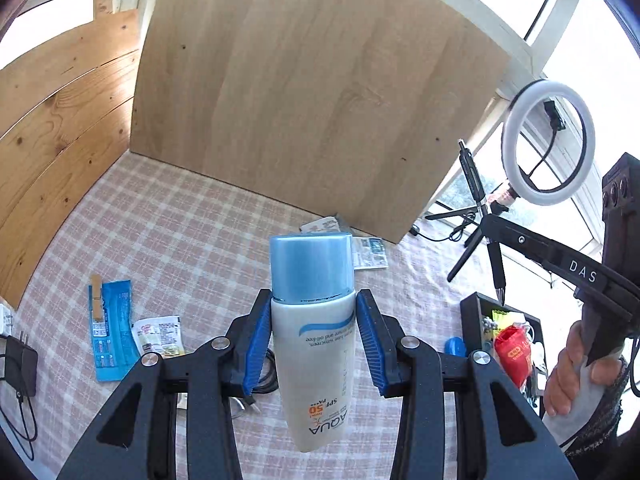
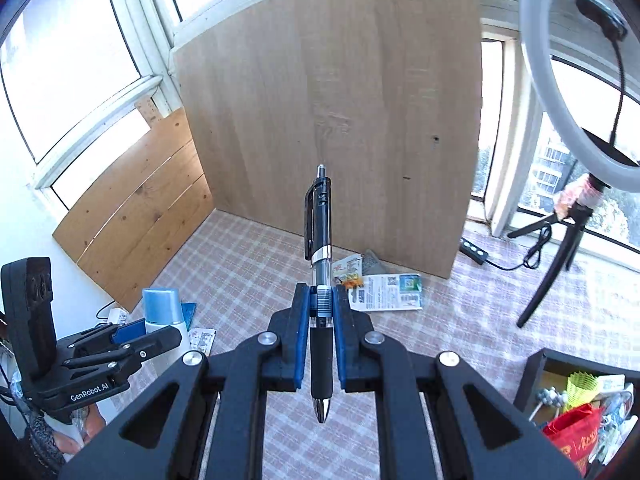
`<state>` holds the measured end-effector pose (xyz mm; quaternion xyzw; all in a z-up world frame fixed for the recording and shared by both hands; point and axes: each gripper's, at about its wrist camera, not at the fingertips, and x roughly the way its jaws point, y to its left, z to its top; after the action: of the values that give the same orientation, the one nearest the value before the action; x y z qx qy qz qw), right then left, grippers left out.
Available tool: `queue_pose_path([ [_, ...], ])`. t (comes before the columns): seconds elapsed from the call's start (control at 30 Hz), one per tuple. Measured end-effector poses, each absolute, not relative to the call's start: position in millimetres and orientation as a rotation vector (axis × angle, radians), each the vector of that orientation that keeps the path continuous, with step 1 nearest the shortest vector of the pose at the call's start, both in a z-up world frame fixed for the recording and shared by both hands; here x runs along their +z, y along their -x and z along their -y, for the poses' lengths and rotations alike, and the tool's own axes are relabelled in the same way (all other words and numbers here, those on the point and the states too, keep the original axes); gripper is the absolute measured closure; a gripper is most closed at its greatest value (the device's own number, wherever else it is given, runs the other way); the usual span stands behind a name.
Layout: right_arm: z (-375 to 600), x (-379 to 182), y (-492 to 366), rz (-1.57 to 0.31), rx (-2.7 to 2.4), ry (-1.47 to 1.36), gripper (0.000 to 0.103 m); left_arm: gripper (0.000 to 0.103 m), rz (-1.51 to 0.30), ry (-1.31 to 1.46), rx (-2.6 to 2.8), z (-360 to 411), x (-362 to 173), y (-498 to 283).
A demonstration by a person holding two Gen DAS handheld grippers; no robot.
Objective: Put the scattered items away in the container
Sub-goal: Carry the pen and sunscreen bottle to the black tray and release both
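My left gripper [image 1: 314, 296] is shut on a white sunscreen bottle [image 1: 312, 360] with a blue cap, and holds it upright above the checked tablecloth. My right gripper [image 2: 322, 292] is shut on a black click pen [image 2: 320, 216], tip pointing back toward the camera. In the left wrist view the right gripper [image 1: 490, 220] holds the pen [image 1: 474, 176] over the black container [image 1: 472, 312], which has a red pouch and small items inside. The right wrist view shows the container [image 2: 532, 376] at lower right and the left gripper [image 2: 152, 330] with the bottle [image 2: 162, 304] at lower left.
On the cloth lie a blue packet with a wooden clothespin [image 1: 110, 328], a small sachet [image 1: 158, 336], paper leaflets [image 2: 386, 292], a small blue object [image 1: 456, 346] and a black charger [image 1: 20, 364]. A wooden board [image 1: 320, 100] stands behind. A ring light on a tripod [image 1: 548, 140] stands at right.
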<state>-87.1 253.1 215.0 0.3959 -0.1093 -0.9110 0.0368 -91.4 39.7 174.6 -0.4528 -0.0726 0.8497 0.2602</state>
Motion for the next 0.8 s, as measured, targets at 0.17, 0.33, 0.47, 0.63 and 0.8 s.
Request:
queue_pose_path([
  [0.17, -334.0, 219.0, -4.9, 0.468, -2.945, -1.275, 0.092, 0.064, 0.134, 1.196, 2.152, -108.7, 183.3, 49.5],
  [0.33, -417.3, 201.7, -98.1, 0.644, -3.062, -1.405, 0.092, 0.064, 0.054, 1.182, 1.978, -191.3, 184.7, 0.2],
  [0.47, -465.2, 185.4, -163.6, 0.777, -3.116, -1.506, 0.092, 0.064, 0.025, 1.182, 1.842, -260.8, 187.3, -35.8],
  [0.63, -498.9, 167.2, -213.1, 0.867, -3.12, -1.612, 0.092, 0.064, -0.05, 1.154, 1.743, -339.0, 188.6, -81.6],
  [0.8, -515.7, 158.6, -231.2, 0.87, -3.125, -1.634, 0.091, 0.063, -0.127, 1.116, 1.701, -395.6, 184.8, -116.5],
])
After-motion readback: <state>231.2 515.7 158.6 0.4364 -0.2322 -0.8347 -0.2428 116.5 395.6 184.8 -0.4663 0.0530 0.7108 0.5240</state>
